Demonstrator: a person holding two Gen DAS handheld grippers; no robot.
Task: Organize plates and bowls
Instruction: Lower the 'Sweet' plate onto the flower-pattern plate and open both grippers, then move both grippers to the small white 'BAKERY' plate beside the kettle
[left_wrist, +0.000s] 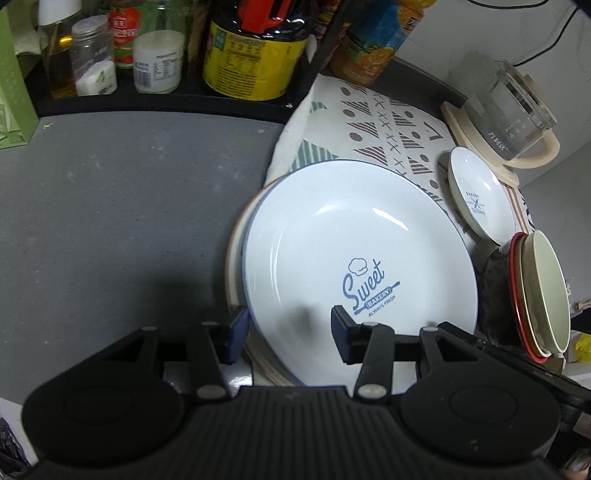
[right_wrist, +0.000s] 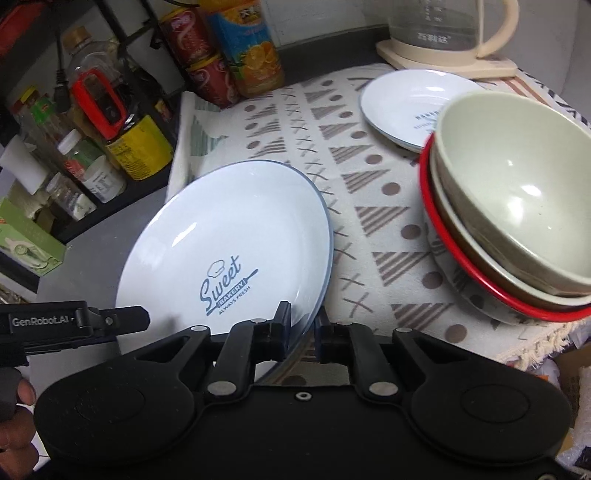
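A large white plate (left_wrist: 351, 236) (right_wrist: 229, 240) with a blue rim and a "Sweet Bakery" print rests on a beige-rimmed plate (left_wrist: 233, 258), half on the grey counter and half on the patterned cloth. My right gripper (right_wrist: 302, 326) is shut on the white plate's near rim. My left gripper (left_wrist: 290, 332) is open at that plate's near-left edge, one finger outside the rim and one over the plate, neither pad pressing. A small white plate (left_wrist: 480, 195) (right_wrist: 402, 107) lies on the cloth. Beside it is a stack of bowls (left_wrist: 543, 291) (right_wrist: 517, 192), cream in brown in red-rimmed.
A glass kettle (left_wrist: 506, 107) (right_wrist: 443, 33) on a cream base stands behind the small plate. A black rack of bottles and jars (left_wrist: 166, 55) (right_wrist: 92, 147) and drink cans (right_wrist: 207, 62) line the back. Bare grey counter (left_wrist: 110, 206) spreads left. A person's hand (right_wrist: 14, 406) shows at lower left.
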